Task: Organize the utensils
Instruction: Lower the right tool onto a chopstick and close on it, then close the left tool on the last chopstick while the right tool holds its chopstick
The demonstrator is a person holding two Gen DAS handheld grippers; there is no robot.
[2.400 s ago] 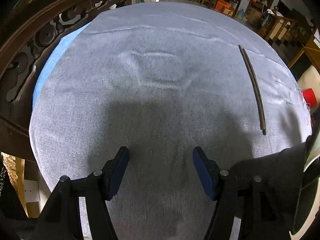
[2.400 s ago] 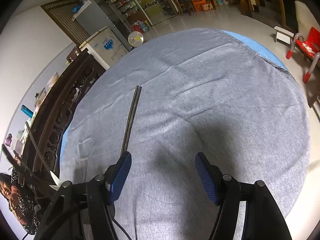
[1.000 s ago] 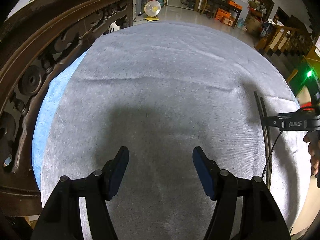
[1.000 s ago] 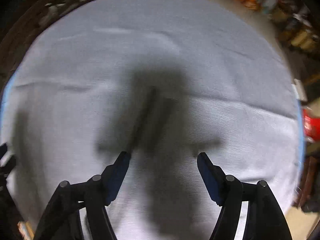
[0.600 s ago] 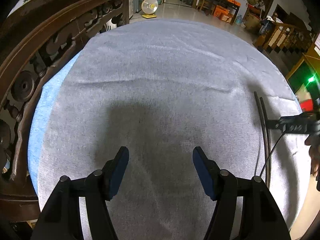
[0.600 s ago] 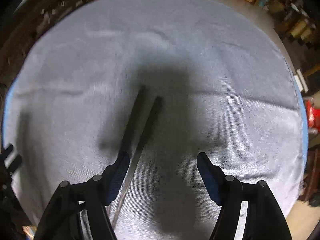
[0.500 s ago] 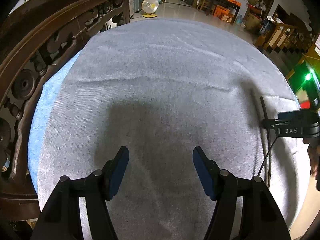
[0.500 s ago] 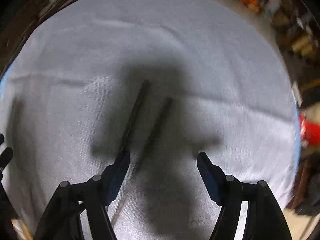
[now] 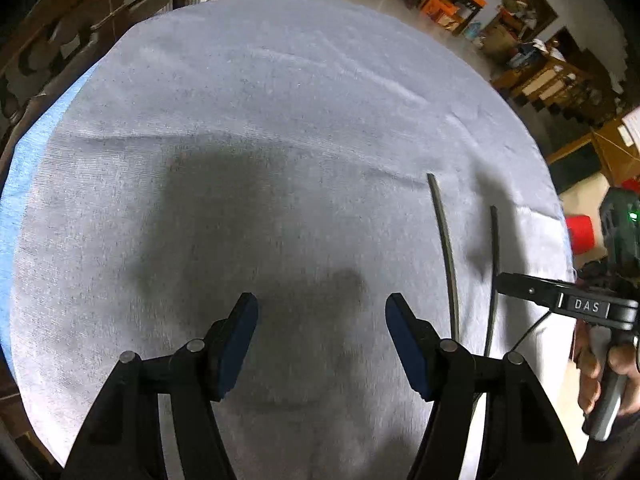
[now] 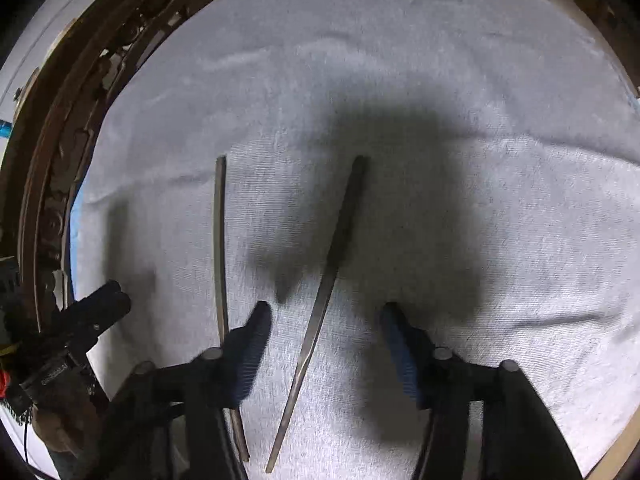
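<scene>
Two long dark chopsticks lie apart on the grey tablecloth [image 9: 280, 120]. In the right wrist view one chopstick [image 10: 328, 280] runs between the open fingers of my right gripper [image 10: 324, 320], and the other chopstick [image 10: 219, 248] lies just left of the left finger. In the left wrist view the two chopsticks [image 9: 446, 248] [image 9: 495, 264] lie to the right of my left gripper [image 9: 322, 312], which is open and empty over bare cloth. The right gripper [image 9: 560, 300] shows at the right edge there, over the right chopstick.
A carved dark wooden chair back [image 9: 60, 40] [image 10: 60, 140] borders the round table on the left. A blue underlayer [image 9: 16, 184] peeks out at the left edge. Furniture and clutter stand on the floor beyond the far edge [image 9: 540, 60].
The chopsticks, lying side by side a second ago, are now spread apart. My right gripper has moved so one chopstick lies between its fingers. The left gripper has shifted slightly.
</scene>
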